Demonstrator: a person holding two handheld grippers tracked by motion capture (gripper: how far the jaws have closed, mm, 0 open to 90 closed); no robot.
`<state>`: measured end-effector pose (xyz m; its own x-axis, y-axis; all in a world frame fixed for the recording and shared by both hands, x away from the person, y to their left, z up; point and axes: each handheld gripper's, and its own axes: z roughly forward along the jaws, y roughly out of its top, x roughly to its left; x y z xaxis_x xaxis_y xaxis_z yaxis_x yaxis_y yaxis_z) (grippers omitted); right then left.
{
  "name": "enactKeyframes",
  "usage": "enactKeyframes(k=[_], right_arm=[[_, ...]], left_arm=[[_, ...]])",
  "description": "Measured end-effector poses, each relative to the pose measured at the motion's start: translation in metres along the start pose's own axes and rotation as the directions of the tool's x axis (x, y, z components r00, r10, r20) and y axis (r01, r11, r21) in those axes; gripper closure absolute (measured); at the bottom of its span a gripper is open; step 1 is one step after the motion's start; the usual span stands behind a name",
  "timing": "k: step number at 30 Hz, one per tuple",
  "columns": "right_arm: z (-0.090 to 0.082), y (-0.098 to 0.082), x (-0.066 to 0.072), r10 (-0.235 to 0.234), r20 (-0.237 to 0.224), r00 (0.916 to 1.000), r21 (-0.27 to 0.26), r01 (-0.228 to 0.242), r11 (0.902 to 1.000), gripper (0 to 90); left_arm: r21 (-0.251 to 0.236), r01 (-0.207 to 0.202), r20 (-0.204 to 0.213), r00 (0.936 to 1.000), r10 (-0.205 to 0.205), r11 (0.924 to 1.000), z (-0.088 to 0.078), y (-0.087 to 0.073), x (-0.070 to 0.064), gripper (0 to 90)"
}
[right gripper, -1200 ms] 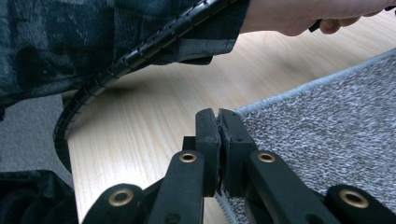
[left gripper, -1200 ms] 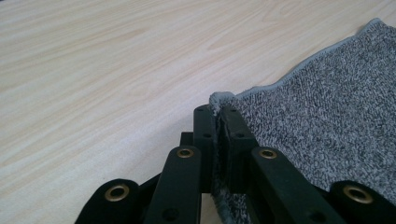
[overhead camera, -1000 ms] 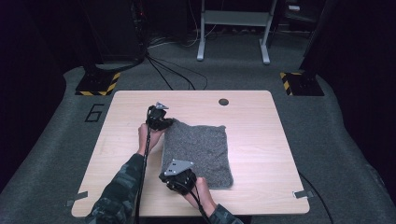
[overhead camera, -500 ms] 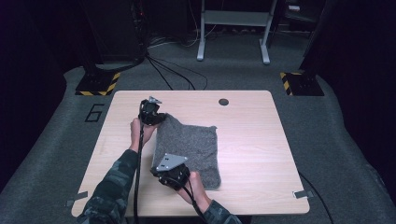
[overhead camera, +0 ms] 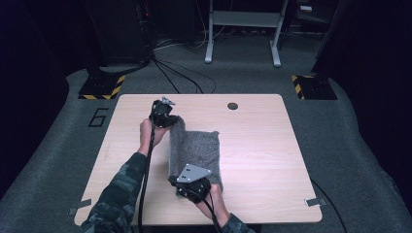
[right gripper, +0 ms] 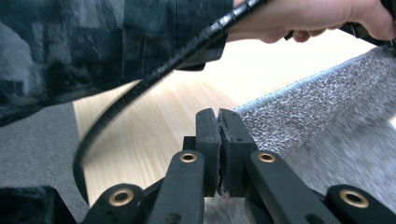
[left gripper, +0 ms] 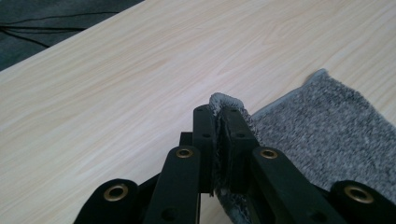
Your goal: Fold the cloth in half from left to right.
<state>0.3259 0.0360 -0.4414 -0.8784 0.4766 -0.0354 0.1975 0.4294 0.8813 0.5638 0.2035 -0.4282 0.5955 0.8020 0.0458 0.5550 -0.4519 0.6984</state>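
Observation:
A grey towel (overhead camera: 197,153) lies on the light wooden table (overhead camera: 262,145), its left edge lifted and folding over toward the right. My left gripper (overhead camera: 167,119) is shut on the towel's far left corner (left gripper: 224,100), which pokes out between the jaws. My right gripper (overhead camera: 187,182) is shut on the towel's near left corner, and a thin strip of grey cloth (right gripper: 219,154) shows pinched between its jaws. The lifted towel edge (right gripper: 303,107) runs away from the right gripper toward the other hand (right gripper: 299,18).
A small dark round hole (overhead camera: 232,106) sits in the table near its far edge. A black cable (right gripper: 140,88) trails along the camouflage sleeve (overhead camera: 124,187). Bare tabletop spreads to the right of the towel. Dark floor, cables and a stand leg surround the table.
Both grippers have carried the towel's left edge up and rightward. The towel looks narrower now, with its left part raised off the table.

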Motion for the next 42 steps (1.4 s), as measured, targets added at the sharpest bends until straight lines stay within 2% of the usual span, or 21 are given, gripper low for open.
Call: enactKeyframes(k=[1,2,7,11,15,16,19,21,25,29,31,32,33,34,37,38,39,40,41,42], right_arm=[[-0.003,-0.003,-0.002,0.002,0.005,1.0,0.006,-0.002,1.0,87.6],[-0.006,-0.007,-0.003,0.009,0.015,0.9998,0.006,-0.01,0.9999,87.6],[-0.015,-0.019,-0.009,0.033,0.046,0.9984,0.026,-0.034,0.9991,87.6],[-0.022,-0.029,-0.015,0.055,0.066,0.9963,0.046,-0.059,0.9972,87.5],[-0.028,-0.038,-0.02,0.072,0.079,0.9942,0.056,-0.077,0.9955,87.5],[-0.031,-0.043,-0.022,0.089,0.087,0.9922,0.065,-0.095,0.9934,87.5],[-0.034,-0.049,-0.024,0.086,0.096,0.9916,0.073,-0.093,0.9929,87.4],[-0.039,-0.056,-0.025,0.112,0.108,0.9879,0.081,-0.121,0.9894,87.4],[-0.044,-0.065,-0.028,0.114,0.126,0.9856,0.089,-0.125,0.9881,87.4],[-0.048,-0.073,-0.03,0.138,0.139,0.9806,0.094,-0.152,0.9839,87.2],[-0.049,-0.076,-0.031,0.137,0.144,0.9799,0.094,-0.152,0.9839,87.0],[-0.051,-0.081,-0.032,0.157,0.145,0.977,0.108,-0.173,0.979,85.4],[-0.051,-0.081,-0.032,0.157,0.145,0.977,0.108,-0.173,0.979,85.4],[-0.052,-0.084,-0.033,0.165,0.144,0.9757,0.112,-0.182,0.977,83.6],[-0.057,-0.095,-0.037,0.184,0.158,0.9702,0.151,-0.208,0.9664,72.6],[-0.057,-0.095,-0.037,0.184,0.158,0.9702,0.151,-0.208,0.9664,72.6],[-0.063,-0.098,-0.041,0.195,0.173,0.9653,0.14,-0.22,0.9654,64.5],[-0.067,-0.098,-0.044,0.208,0.18,0.9616,0.136,-0.233,0.9629,63.0],[-0.067,-0.098,-0.044,0.208,0.18,0.9616,0.136,-0.233,0.9629,63.0],[-0.076,-0.096,-0.05,0.233,0.214,0.9487,0.1,-0.259,0.9608,55.6]], left_arm=[[0.0,0.0,0.0,1.0,0.0,1.0,0.0,0.0,0.0,85.2],[0.011,-0.02,-0.005,0.9998,0.02,0.9997,0.007,0.004,-0.008,85.1],[0.027,-0.034,0.023,0.9992,0.034,0.999,0.024,0.012,-0.023,85.1],[0.036,-0.049,0.03,0.9984,0.048,0.9981,0.034,0.019,-0.033,85.0],[0.039,-0.042,0.039,0.9984,0.04,0.9984,0.039,0.023,-0.038,84.8],[0.049,-0.045,0.048,0.9979,0.043,0.9978,0.043,0.025,-0.041,84.7],[0.046,-0.042,0.057,0.9976,0.04,0.998,0.045,0.026,-0.046,84.5],[0.043,-0.046,0.065,0.9969,0.044,0.998,0.048,0.028,-0.051,84.4],[0.032,-0.054,0.083,0.9953,0.051,0.9981,0.055,0.033,-0.065,84.4],[0.034,-0.06,0.091,0.9942,0.057,0.9976,0.059,0.035,-0.072,83.1],[0.039,-0.058,0.106,0.9929,0.054,0.9976,0.063,0.036,-0.076,76.1],[0.051,-0.05,0.135,0.9899,0.042,0.9975,0.068,0.037,-0.079,67.4],[0.051,-0.05,0.135,0.9899,0.042,0.9975,0.068,0.037,-0.079,58.3],[0.041,-0.035,0.149,0.9884,0.028,0.9985,0.07,0.036,-0.081,58.3],[0.002,0.001,0.165,0.9863,-0.001,1.0,0.064,0.038,-0.078,32.2],[0.002,0.001,0.165,0.9863,-0.001,1.0,0.064,0.038,-0.078,29.9],[-0.01,0.002,0.165,0.9863,0.0,1.0,0.062,0.038,-0.077,27.6],[-0.013,0.001,0.155,0.9878,0.001,0.9999,0.058,0.038,-0.074,26.0],[-0.013,0.001,0.155,0.9878,0.001,0.9999,0.058,0.038,-0.074,25.6],[-0.009,-0.01,0.145,0.9894,0.011,0.9999,0.056,0.036,-0.071,25.5]])
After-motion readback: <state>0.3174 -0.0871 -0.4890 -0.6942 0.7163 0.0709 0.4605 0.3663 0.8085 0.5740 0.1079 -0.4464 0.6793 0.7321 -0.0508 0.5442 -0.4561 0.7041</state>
